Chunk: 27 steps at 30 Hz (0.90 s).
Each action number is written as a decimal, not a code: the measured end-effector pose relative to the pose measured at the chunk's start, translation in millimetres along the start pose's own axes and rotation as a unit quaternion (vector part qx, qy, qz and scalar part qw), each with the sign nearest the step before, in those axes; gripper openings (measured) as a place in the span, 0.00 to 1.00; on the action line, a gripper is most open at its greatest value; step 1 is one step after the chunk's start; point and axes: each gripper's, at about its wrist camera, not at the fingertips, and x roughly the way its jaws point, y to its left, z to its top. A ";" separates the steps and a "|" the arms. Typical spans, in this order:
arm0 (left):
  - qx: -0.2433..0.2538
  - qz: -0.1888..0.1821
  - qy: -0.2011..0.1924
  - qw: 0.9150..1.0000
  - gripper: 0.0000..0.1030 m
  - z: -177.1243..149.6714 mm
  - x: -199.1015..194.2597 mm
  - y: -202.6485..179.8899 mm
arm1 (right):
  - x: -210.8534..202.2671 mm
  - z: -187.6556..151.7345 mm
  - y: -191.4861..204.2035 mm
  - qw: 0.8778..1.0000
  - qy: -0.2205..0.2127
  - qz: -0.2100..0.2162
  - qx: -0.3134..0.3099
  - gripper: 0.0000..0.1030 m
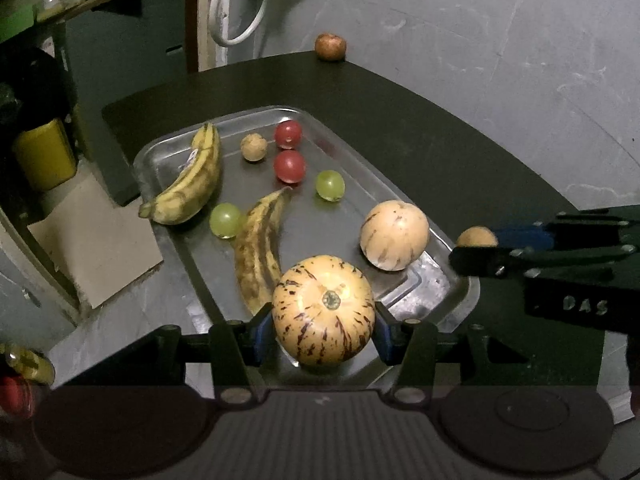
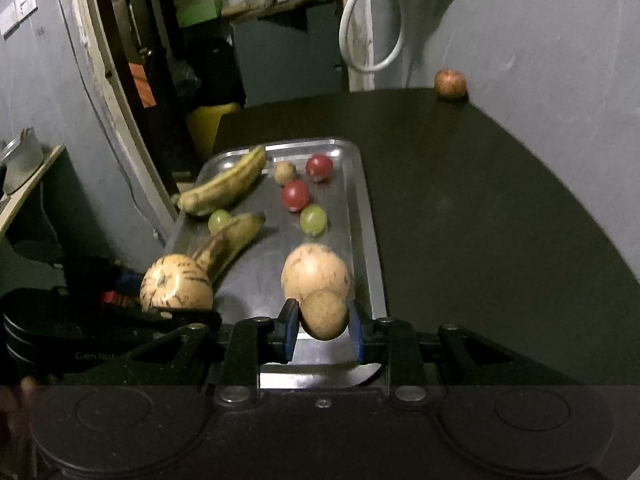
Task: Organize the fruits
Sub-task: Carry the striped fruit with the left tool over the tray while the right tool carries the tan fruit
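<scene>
Fruits sit mostly on the metal tray: two bananas, two red balls, two green ones, a plain melon. Left gripper clamps a striped melon over the tray's near end. Right gripper pinches a small brown fruit above the tray. One brown fruit sits alone at the far table edge.

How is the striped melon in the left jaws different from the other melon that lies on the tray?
The held striped melon has many dark streaks; the melon on the tray is paler, with few streaks. The held one sits between the left gripper pads above the steel tray at its near end, while the other rests free on the tray. Both are round and tan-yellow, similar in size.
</scene>
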 end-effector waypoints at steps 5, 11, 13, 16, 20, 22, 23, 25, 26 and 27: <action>0.005 0.003 -0.001 1.000 0.52 -0.6 4.1 -2.5 | 14.0 -3.9 -3.0 1.000 0.018 0.005 0.000 0.27; 0.006 0.006 0.004 1.000 0.52 -2.5 2.5 -2.0 | 23.4 -3.8 -8.4 0.999 0.033 0.010 0.010 0.27; 0.004 0.006 0.011 1.000 0.52 -3.6 2.7 -1.6 | 25.6 -3.2 -9.8 0.999 0.036 0.012 0.013 0.27; 0.000 0.006 0.019 1.000 0.53 -6.3 3.9 -0.9 | 27.9 -1.0 -8.8 0.999 0.038 0.015 0.012 0.27; -0.003 0.010 0.029 1.000 0.53 -7.8 6.9 -0.6 | 31.5 0.7 -9.0 0.999 0.044 0.022 0.015 0.27; -0.006 0.013 0.035 0.999 0.53 -8.0 8.4 0.4 | 34.4 1.4 -8.8 0.998 0.049 0.024 0.015 0.27; -0.007 0.015 0.037 0.999 0.53 -8.1 9.4 0.5 | 36.1 1.5 -8.5 0.998 0.052 0.025 0.015 0.27; -0.009 0.016 0.042 0.999 0.53 -8.5 11.2 1.2 | 38.6 2.0 -8.4 0.998 0.056 0.026 0.015 0.27; -0.008 0.017 0.041 0.999 0.53 -8.5 11.4 1.2 | 39.6 2.2 -8.6 0.998 0.057 0.025 0.014 0.27; -0.007 0.018 0.042 0.999 0.53 -8.2 11.7 0.9 | 40.8 2.1 -8.6 0.998 0.058 0.025 0.014 0.27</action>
